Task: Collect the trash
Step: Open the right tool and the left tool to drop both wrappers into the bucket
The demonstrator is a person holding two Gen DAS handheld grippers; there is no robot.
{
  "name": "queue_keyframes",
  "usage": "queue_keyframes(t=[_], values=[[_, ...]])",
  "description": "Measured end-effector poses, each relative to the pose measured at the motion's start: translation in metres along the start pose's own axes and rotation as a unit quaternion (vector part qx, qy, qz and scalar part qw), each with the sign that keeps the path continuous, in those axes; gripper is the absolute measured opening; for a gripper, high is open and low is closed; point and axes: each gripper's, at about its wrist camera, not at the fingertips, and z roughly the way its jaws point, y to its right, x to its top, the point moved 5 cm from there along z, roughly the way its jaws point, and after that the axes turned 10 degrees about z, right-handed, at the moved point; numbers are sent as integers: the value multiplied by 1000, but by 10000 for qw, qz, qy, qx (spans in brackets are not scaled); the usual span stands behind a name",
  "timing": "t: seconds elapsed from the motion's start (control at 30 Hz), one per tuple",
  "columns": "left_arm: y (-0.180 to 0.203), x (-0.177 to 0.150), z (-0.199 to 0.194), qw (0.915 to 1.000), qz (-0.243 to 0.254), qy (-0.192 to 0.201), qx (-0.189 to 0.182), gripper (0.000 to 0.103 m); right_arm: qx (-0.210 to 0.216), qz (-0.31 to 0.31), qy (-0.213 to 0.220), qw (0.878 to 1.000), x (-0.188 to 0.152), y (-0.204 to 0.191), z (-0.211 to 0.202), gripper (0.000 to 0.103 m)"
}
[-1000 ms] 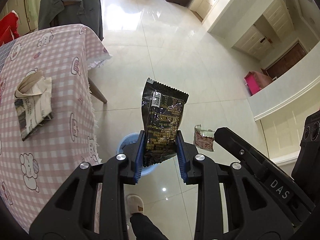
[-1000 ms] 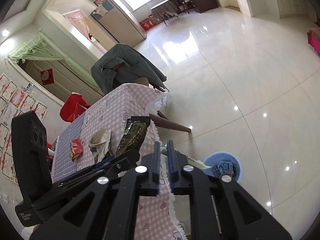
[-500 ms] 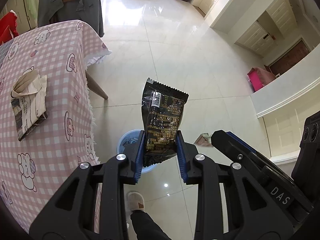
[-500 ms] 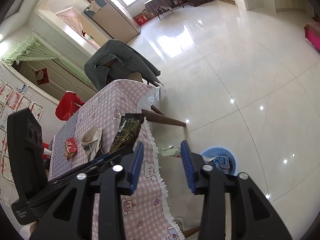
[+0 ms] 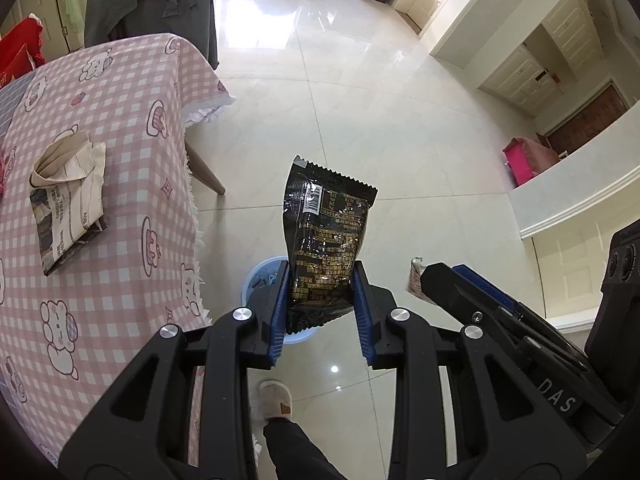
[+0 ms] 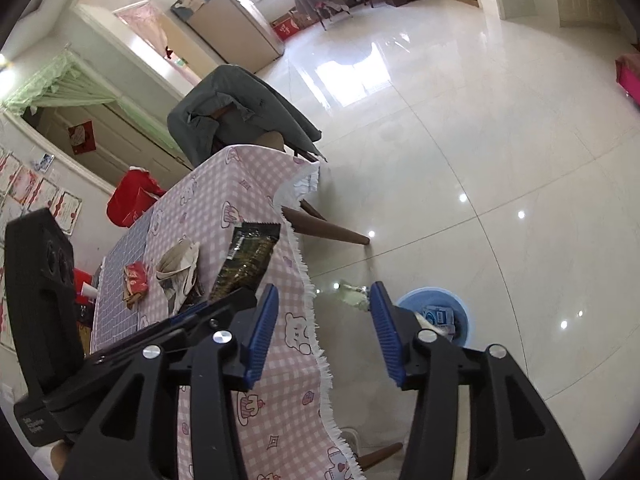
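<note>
Here, in the left wrist view, the left gripper [image 5: 320,300] is clenched on the lower end of a black snack bag [image 5: 326,232], holding it upright directly above the blue bin [image 5: 256,280] on the floor, probably so a release drops it in. The fringed edge of the pink checked tablecloth [image 5: 120,184] runs just beside the bin; open tile lies on the other side.

In the right wrist view, the right gripper [image 6: 322,332] is released and empty. A small pale wrapper [image 6: 352,294] appears between its fingers, seemingly short of the bin [image 6: 434,298], which already holds trash.
</note>
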Motion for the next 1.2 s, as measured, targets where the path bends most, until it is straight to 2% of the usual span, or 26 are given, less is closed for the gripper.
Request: queue_keyframes(t=[0.03, 0.07, 0.1, 0.2, 0.33, 0.43, 0.5, 0.6, 1.07, 1.2], values=[[1, -1, -1, 10000, -8, -4, 1, 30, -8, -18, 59, 10000, 0, -1, -2, 42], [0, -2, -1, 10000, -3, -9, 10, 30, 4, -50, 83, 10000, 0, -2, -2, 32], [0, -3, -2, 10000, 0, -16, 10, 30, 37, -80, 90, 9999, 0, -3, -3, 27], [1, -4, -3, 10000, -11, -13, -6, 30, 57, -148, 87, 9998, -1, -6, -2, 15], [1, -6, -3, 10000, 5, -26, -23, 30, 38, -199, 97, 9997, -2, -7, -2, 13], [2, -7, -2, 10000, -10, -50, -44, 30, 74, -81, 28, 9999, -2, -4, -1, 15], [6, -7, 0, 9999, 9, -79, -61, 30, 52, -53, 18, 10000, -2, -2, -2, 24], [12, -6, 2, 9999, 40, -101, -96, 30, -25, -42, 57, 10000, -1, 1, -5, 30], [32, 0, 9, 9995, 151, -140, -227, 31, -219, 125, 363, 9990, 2, 18, -25, 43], [36, 0, 10, 9996, 140, -133, -224, 35, -316, 159, 452, 9984, 3, 23, -30, 48]])
